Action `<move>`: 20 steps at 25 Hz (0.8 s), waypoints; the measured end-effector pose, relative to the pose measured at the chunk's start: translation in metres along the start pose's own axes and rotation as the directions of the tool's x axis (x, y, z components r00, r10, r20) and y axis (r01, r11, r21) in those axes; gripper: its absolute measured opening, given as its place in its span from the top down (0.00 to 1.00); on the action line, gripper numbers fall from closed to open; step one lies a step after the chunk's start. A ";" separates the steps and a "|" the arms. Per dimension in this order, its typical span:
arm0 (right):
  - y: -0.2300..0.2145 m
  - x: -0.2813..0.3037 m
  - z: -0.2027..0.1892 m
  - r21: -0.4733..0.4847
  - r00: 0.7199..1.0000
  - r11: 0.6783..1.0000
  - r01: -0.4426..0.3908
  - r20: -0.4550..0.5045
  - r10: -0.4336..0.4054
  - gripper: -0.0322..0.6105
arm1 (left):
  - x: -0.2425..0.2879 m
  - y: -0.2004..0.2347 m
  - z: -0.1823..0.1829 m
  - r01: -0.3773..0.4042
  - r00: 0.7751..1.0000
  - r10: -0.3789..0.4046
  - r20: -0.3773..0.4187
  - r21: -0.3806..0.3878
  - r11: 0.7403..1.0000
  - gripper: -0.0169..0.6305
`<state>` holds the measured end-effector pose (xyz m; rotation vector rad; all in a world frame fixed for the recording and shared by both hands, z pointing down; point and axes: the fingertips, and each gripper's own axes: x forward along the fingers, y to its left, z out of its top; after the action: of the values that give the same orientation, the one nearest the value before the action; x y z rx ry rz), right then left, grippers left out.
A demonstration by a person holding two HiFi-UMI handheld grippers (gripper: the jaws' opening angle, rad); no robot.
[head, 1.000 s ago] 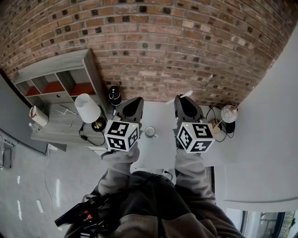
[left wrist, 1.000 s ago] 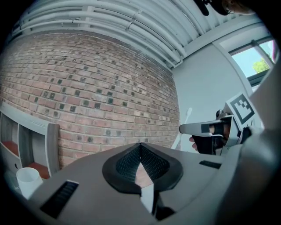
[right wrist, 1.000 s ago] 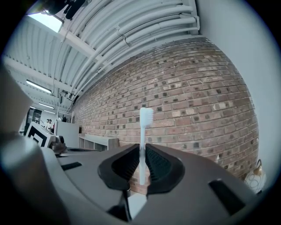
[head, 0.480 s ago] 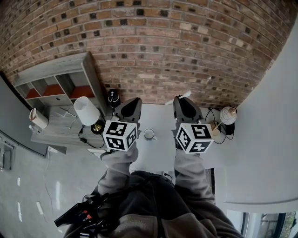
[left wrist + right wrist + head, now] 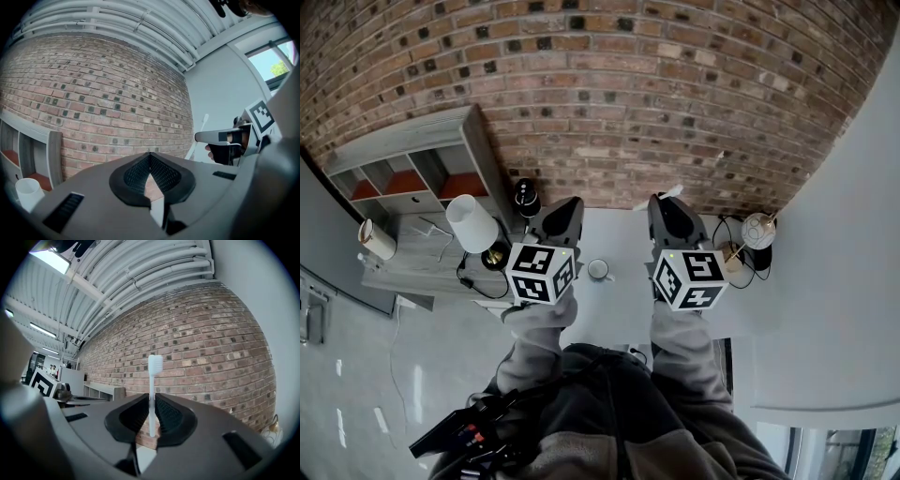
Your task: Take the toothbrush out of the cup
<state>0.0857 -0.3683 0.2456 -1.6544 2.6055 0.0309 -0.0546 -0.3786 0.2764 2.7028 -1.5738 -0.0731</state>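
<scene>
The slim white plastic toothbrush (image 5: 152, 390) is standing upright, bristles up, with the right gripper (image 5: 151, 405) clamping its handle, clear of the small white cup (image 5: 600, 270) and to its right. Left of the cup, above the white tabletop (image 5: 621, 239), the left gripper (image 5: 150, 161) is hovering closed and empty.

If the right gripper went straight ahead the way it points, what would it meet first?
Likely the brick wall: beyond the toothbrush the right gripper holds, nothing else shows, though depth is unclear.
</scene>
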 end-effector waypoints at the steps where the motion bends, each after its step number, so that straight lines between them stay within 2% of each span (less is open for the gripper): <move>1: 0.001 0.000 0.000 -0.001 1.000 1.000 -0.001 0.000 0.001 0.88 | 0.000 0.000 -0.001 0.000 1.000 0.000 -0.001 -0.001 1.000 0.97; 20: 0.002 -0.006 -0.004 0.004 1.000 1.000 0.005 -0.005 -0.005 0.88 | -0.002 -0.005 -0.008 0.010 1.000 -0.010 -0.019 -0.004 1.000 0.97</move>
<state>0.0866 -0.3624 0.2498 -1.6623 2.6034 0.0209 -0.0512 -0.3746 0.2842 2.7000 -1.5538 -0.0502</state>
